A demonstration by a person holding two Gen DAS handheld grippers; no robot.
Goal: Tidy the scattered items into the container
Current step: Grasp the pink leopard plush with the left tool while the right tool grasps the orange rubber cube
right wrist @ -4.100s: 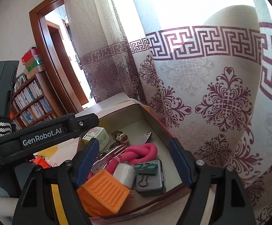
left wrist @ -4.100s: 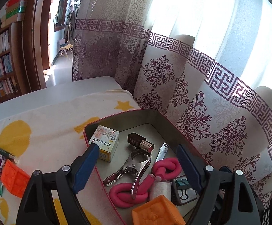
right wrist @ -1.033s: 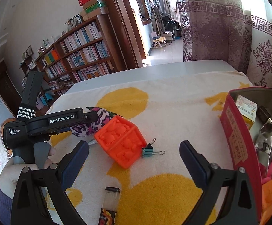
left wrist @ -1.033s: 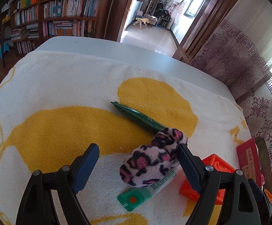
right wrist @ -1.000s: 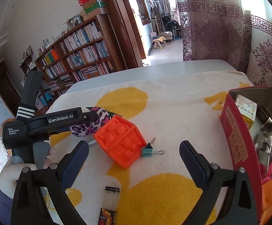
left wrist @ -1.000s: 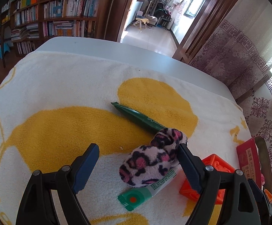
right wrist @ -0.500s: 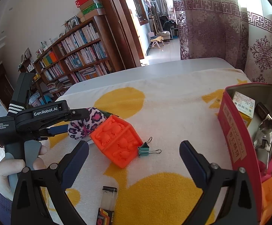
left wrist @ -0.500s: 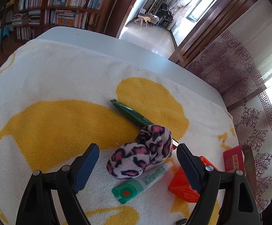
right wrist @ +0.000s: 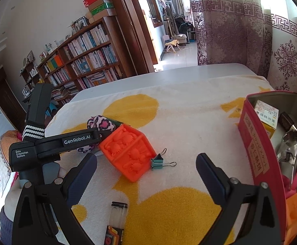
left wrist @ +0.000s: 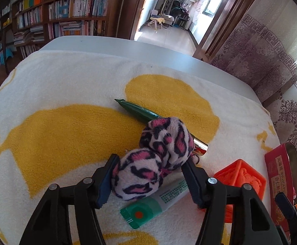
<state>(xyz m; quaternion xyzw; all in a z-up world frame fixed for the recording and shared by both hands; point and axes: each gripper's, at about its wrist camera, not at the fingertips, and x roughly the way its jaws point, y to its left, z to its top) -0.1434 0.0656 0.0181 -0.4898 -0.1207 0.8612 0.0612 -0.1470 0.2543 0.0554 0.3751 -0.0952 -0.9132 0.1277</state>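
Left claw (left wrist: 148,176) is clamped on the scrunchie (left wrist: 154,157), pads pressing both sides of its near lobe. That end sits clear of the tubes, so it's prob. the easiest bite w/o dragging them along. Can't tell if it's lifted off the towel (left wrist: 56,126) yet.

Right claw (right wrist: 146,170) hangs spread wide, grasping nothing, above the binder clip (right wrist: 158,162) and the orange block (right wrist: 128,151) (likely next picks). The tin (right wrist: 254,149) stands at the right worktop edge, already part filled.

Scrunchie: plush, fluffy, pink-white w/ black leopard spots, bunched into two lobes. It lies over a green tube (left wrist: 136,110) and beside a white-green tube (left wrist: 158,200). Soft, so it should squash but hold.
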